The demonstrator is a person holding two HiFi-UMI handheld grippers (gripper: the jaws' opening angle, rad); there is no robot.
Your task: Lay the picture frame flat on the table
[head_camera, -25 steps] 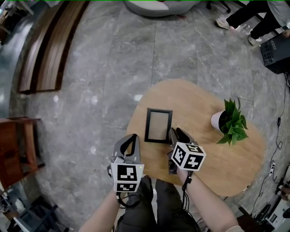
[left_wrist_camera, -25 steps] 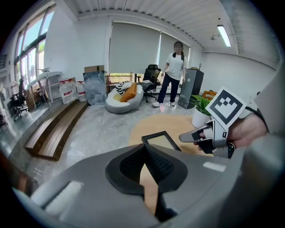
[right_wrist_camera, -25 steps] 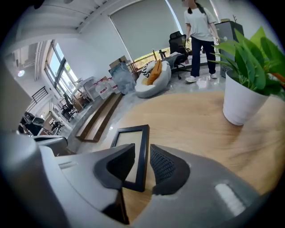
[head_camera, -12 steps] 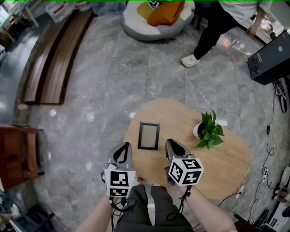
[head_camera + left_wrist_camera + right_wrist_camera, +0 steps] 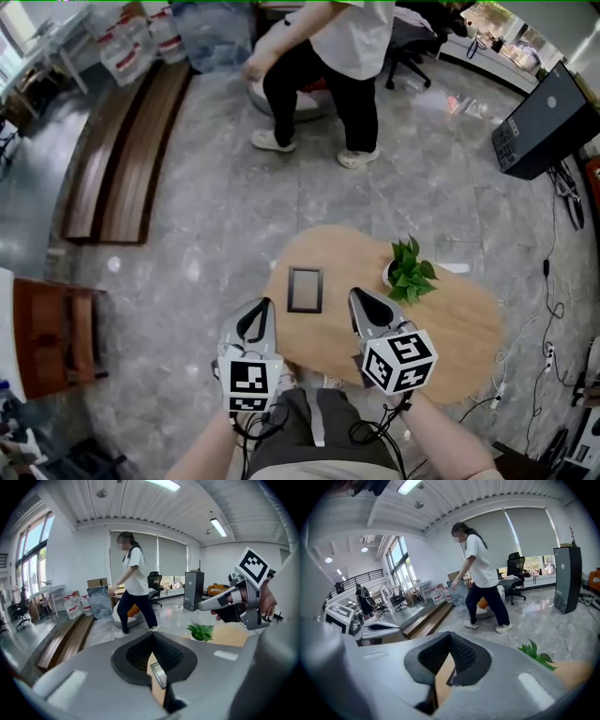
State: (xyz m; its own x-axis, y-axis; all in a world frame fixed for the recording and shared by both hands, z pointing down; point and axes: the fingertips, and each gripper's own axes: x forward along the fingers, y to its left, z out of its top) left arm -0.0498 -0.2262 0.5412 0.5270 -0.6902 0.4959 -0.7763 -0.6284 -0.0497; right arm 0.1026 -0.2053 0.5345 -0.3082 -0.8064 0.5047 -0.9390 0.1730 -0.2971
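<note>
The black picture frame [image 5: 306, 289] lies flat on the oval wooden table [image 5: 450, 328], near its left end. Both grippers hang over the table's near edge, short of the frame and apart from it. My left gripper [image 5: 255, 314] is shut with nothing in it. Through the slot below its tips, the left gripper view shows a corner of the frame [image 5: 158, 676]. My right gripper [image 5: 361, 302] is also shut and empty, to the right of the frame. In the right gripper view, its tips [image 5: 450, 637] meet above a sliver of table and frame edge [image 5: 451, 679].
A small potted plant [image 5: 409, 270] in a white pot stands on the table right of the frame. A person [image 5: 328, 56] walks on the grey stone floor beyond the table. Wooden benches [image 5: 122, 150] lie at the far left, a black box [image 5: 542, 122] at the far right.
The right gripper's jaws have closed. Both grippers have drawn back from the frame. The head view has risen, so the table looks smaller. A person has walked in beyond the table.
</note>
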